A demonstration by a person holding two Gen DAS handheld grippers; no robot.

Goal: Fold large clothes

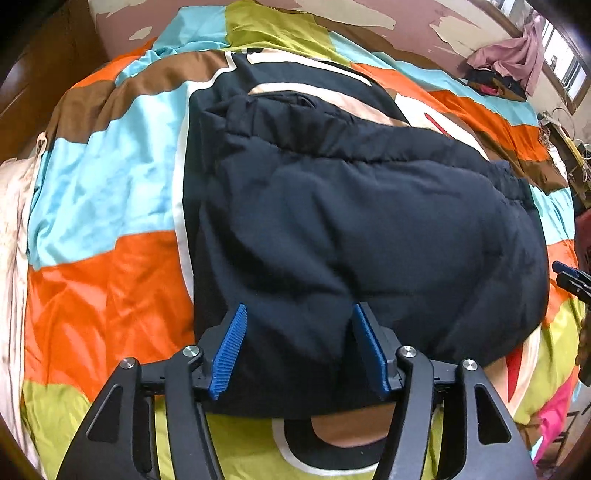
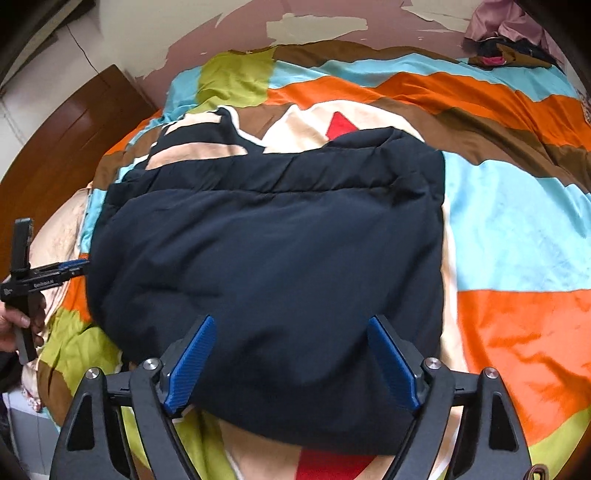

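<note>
A dark navy padded jacket (image 1: 351,229) lies folded into a thick, roughly rectangular bundle on a bedspread (image 1: 92,192) of orange, sky-blue, lime, brown and cream blocks. In the left wrist view the bundle fills the centre and lower centre of the frame; in the right wrist view it likewise occupies the centre, its stitched band running across the upper part.

Left gripper (image 1: 299,347): at bottom centre of its own frame, blue ribbed pads apart, jaws parted. The near edge of the jacket sits in the gap between the pads, but neither pad presses on the cloth. The same tool appears at the left edge of the right wrist view (image 2: 70,267), held by a hand (image 2: 18,325) at lower left, its tip just at the jacket's left side; contact there cannot be confirmed.

Right gripper (image 2: 291,358): at bottom centre of its own frame, pads spread wide, jaws standing open over the near edge of the jacket, with no grip on the fabric. Its tip shows at the right edge of the left wrist view (image 1: 570,275).

Surroundings: a pink wall with peeling paint (image 2: 314,29) runs across the top of both frames. A brown wooden panel (image 2: 62,140) stands at upper left of the right wrist view. A heap of pink and dark clothes (image 1: 509,62) lies at upper right of the left wrist view.
</note>
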